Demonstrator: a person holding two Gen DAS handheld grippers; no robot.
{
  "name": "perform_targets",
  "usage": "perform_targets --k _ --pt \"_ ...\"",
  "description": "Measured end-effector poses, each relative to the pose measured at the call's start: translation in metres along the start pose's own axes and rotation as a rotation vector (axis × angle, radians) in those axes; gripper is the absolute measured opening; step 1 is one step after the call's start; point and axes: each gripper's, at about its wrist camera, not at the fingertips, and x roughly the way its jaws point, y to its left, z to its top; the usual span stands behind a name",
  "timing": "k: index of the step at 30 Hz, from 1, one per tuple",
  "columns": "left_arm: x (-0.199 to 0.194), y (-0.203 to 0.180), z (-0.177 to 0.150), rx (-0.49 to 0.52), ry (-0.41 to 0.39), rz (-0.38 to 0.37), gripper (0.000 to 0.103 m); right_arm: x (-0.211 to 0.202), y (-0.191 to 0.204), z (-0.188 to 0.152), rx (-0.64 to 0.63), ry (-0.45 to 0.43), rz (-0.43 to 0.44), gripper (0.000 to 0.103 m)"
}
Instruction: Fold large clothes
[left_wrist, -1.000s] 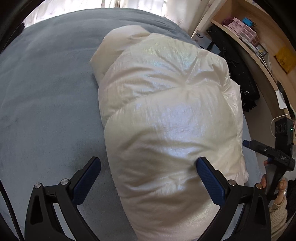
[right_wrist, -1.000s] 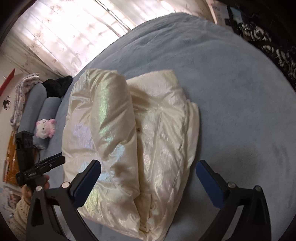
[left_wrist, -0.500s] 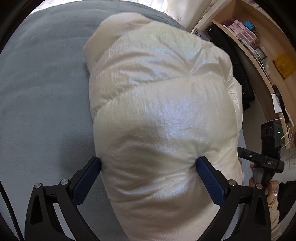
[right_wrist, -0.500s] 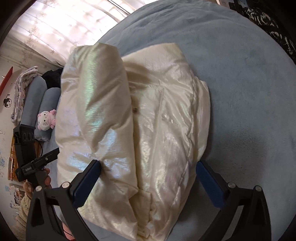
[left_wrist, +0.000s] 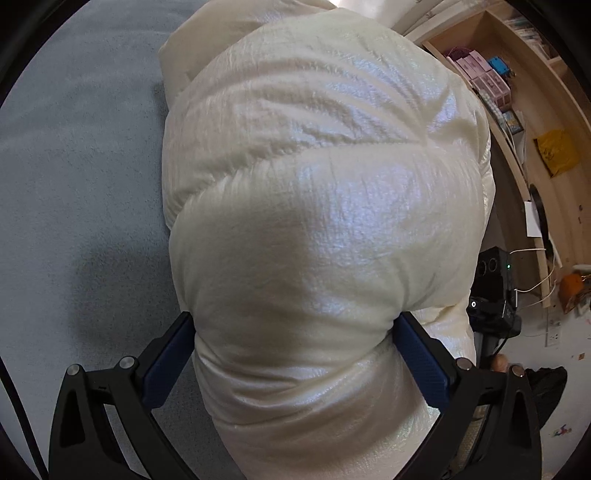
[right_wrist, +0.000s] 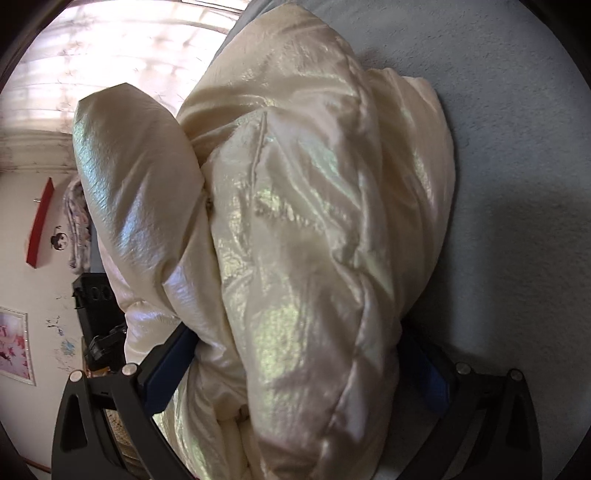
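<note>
A puffy cream down jacket (left_wrist: 314, 229), folded into a thick bundle, lies on a blue-grey bed (left_wrist: 74, 147). My left gripper (left_wrist: 295, 354) is open wide, with the bundle's near end bulging between its blue pads (left_wrist: 166, 358), which touch the fabric on both sides. In the right wrist view the same jacket (right_wrist: 295, 240) fills the frame. My right gripper (right_wrist: 295, 369) is open wide around the bundle's other end, with the fabric pressed between its blue pads (right_wrist: 170, 365).
A wooden shelf (left_wrist: 524, 110) with small boxes stands right of the bed. The right gripper's body (left_wrist: 493, 295) shows behind the jacket. In the right wrist view, a bright curtained window (right_wrist: 129, 44) and a wall with a picture (right_wrist: 14, 347) are on the left.
Both grippers have moved in onto the jacket from opposite ends. The bundle now sits between each pair of open fingers and bulges up, filling both views.
</note>
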Motion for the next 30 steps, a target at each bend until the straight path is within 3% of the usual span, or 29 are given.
perform_targets --k 4,9,15,24,30 --pt "-0.001 0.001 0.004 0.0 0.01 -0.002 0.102 -0.004 0.001 -0.014 -0.03 -0.034 0.008 0.103" --pt "-0.001 -0.01 0.01 0.06 -0.001 0.004 0.1 -0.009 0.018 -0.022 -0.062 -0.057 0.08 0.078" --pt "-0.021 -0.026 0.007 0.149 -0.076 0.027 0.077 -0.017 0.038 -0.038 -0.117 -0.109 0.078 0.06" --pt "-0.065 -0.039 0.009 0.169 -0.179 0.056 0.074 -0.025 0.094 -0.046 -0.189 -0.162 0.053 0.055" --pt "-0.134 -0.022 0.014 0.159 -0.259 0.078 0.074 0.0 0.16 -0.032 -0.279 -0.164 0.068 0.055"
